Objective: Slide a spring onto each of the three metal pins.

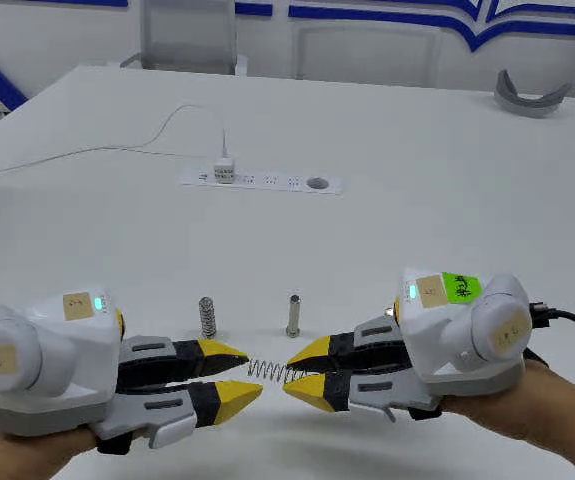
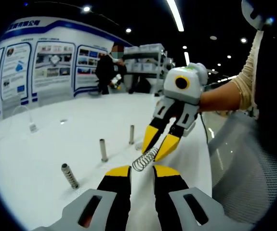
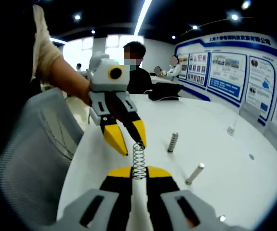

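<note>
Right gripper (image 1: 290, 373) holds spring (image 1: 267, 371) level, facing parted left gripper (image 1: 247, 370).

Probably showroom-lab: wall display boards (image 2: 54, 62)

Left gripper (image 1: 253, 371) parted (right gripper (image 1: 288, 375) pinching), tips facing.

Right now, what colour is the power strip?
White power strip, best in head view.
</note>
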Motion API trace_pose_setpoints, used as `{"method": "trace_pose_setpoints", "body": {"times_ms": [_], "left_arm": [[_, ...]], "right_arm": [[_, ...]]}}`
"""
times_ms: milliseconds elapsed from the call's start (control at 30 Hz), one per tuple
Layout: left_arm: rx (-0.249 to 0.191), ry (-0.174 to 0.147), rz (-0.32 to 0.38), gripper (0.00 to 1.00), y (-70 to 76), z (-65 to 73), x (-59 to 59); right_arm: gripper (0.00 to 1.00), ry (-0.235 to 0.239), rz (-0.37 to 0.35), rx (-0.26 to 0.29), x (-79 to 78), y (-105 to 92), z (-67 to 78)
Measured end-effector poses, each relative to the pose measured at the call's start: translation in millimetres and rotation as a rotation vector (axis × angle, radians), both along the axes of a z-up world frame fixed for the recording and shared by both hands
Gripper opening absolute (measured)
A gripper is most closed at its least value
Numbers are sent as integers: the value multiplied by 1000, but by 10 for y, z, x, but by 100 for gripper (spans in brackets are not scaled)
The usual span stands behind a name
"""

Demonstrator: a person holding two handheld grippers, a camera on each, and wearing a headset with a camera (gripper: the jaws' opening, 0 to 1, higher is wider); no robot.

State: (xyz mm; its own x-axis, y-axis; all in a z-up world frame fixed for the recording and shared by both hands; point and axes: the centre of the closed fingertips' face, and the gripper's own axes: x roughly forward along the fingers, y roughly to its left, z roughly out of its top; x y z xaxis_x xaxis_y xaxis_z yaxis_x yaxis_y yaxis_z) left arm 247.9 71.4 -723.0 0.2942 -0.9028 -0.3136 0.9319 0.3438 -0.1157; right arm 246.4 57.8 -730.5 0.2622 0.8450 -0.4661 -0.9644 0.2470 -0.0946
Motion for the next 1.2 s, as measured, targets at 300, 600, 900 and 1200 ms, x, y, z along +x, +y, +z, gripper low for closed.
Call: {"method": "trace_pose_setpoints", "body": {"times_ms": [300,600,900,1200], "left_arm": [[-54,85,20,13,22,18,15],[-91,82,31,13,-1,123,43],[-113,40,35,12,-79,249,52],[-134,-7,19,11,-218,370,15]], "right_arm": [[11,-22,29,8,-32,29,31],[11,-31,19,0,-1,24,22],[11,-25,-2,-5,21,37,9],[11,-6,-21,3,33,90,15]]}}
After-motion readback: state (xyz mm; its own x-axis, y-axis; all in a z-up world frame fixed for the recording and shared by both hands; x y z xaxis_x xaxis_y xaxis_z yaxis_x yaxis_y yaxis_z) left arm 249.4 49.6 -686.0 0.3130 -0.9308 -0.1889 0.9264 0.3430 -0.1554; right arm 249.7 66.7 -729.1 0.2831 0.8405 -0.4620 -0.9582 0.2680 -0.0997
